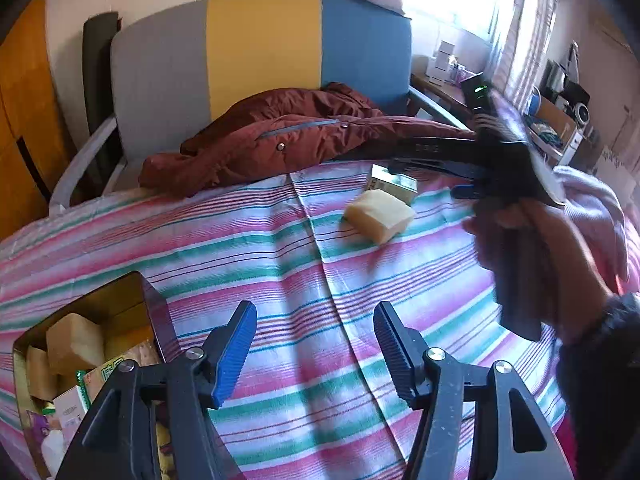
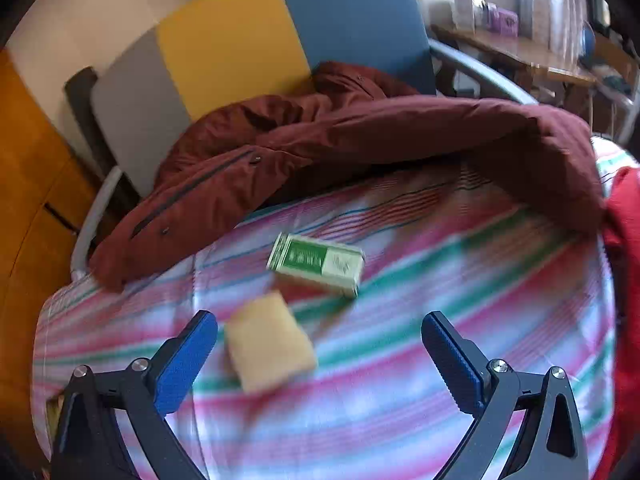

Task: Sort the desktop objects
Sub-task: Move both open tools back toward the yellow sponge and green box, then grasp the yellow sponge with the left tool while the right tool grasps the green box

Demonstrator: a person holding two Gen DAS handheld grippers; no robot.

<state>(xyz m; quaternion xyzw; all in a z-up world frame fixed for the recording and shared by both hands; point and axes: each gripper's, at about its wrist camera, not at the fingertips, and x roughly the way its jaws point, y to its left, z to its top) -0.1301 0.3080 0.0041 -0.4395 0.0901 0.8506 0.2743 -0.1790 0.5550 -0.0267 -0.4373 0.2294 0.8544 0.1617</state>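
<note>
A pale yellow soap block (image 1: 379, 216) lies on the striped cloth, with a green and white box (image 1: 392, 184) just behind it. In the right wrist view the soap block (image 2: 270, 346) sits just ahead of my open, empty right gripper (image 2: 320, 344), nearer its left finger, and the green box (image 2: 316, 262) lies further off. My left gripper (image 1: 316, 344) is open and empty over bare cloth. The right gripper's body, held in a hand (image 1: 532, 240), shows at the right of the left wrist view.
A dark open box (image 1: 92, 344) holding soap blocks and small packets stands at the lower left. A maroon jacket (image 2: 360, 148) lies along the far edge of the cloth (image 2: 400, 380), before a grey, yellow and blue chair (image 1: 260, 60). A cluttered desk stands at the far right.
</note>
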